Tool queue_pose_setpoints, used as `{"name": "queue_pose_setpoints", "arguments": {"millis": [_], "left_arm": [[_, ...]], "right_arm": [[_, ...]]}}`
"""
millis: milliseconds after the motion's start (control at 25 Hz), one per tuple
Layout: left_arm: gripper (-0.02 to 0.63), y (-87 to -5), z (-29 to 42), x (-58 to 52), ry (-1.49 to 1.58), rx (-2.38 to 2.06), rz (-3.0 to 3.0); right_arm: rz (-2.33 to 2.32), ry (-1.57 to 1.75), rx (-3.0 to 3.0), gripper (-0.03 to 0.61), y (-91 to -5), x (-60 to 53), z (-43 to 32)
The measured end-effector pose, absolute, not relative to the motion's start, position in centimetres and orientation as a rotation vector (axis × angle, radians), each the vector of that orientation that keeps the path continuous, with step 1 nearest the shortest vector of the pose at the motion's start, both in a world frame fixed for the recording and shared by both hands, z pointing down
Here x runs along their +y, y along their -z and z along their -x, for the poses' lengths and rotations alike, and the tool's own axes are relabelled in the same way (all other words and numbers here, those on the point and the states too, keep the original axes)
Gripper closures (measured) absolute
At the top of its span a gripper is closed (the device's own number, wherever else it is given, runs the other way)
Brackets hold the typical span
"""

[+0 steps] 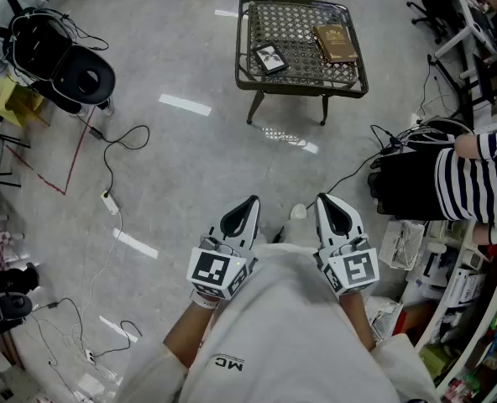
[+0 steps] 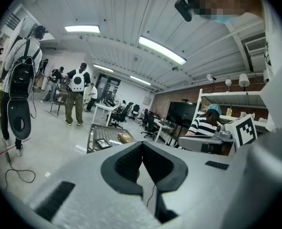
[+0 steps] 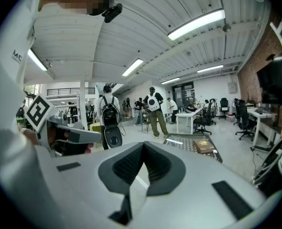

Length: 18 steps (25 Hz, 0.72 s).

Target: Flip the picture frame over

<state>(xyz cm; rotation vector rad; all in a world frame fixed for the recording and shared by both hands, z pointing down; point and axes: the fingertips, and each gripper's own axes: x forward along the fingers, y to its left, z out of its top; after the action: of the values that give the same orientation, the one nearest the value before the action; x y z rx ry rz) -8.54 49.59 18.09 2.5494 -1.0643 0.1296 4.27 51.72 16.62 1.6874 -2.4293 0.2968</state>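
The picture frame [image 1: 270, 58] is small and dark-edged and lies flat on a dark metal mesh table [image 1: 299, 79], far ahead across the floor. In the left gripper view the frame [image 2: 103, 143] shows small on that table [image 2: 92, 128]. My left gripper [image 1: 252, 201] and right gripper [image 1: 323, 198] are held close to my body, side by side, well short of the table. The left gripper [image 2: 142, 145] has its jaws together with nothing between them. The right gripper [image 3: 143, 145] is likewise shut and holds nothing.
A brown book [image 1: 336, 43] lies on the table to the right of the frame. A seated person in a striped top [image 1: 477, 183] is at the right beside cluttered shelves [image 1: 450, 309]. Cables [image 1: 110, 200] trail over the floor at the left. People [image 2: 76, 99] stand farther back.
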Motion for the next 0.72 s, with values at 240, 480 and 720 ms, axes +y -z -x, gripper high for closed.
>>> {"name": "queue_pose_setpoints", "arguments": {"millis": [240,480,720], "left_arm": [[0.589,-17.1,9.1,49.0,-0.101,-1.068,-2.589],[0.589,-17.6,11.6,47.9,-0.08,-1.14,-2.545],[0.589,-18.4,12.9,44.6,-0.111,-1.183,-2.508]], "right_arm": [[-1.678,-0.261,-2.429,0.563,-16.4,51.0,-3.4],[-1.627,-0.265,-2.448,0.563,-16.4,49.8,-0.8],[-1.565,-0.323,-2.535,0.563,-17.3,45.8,0.5]]}}
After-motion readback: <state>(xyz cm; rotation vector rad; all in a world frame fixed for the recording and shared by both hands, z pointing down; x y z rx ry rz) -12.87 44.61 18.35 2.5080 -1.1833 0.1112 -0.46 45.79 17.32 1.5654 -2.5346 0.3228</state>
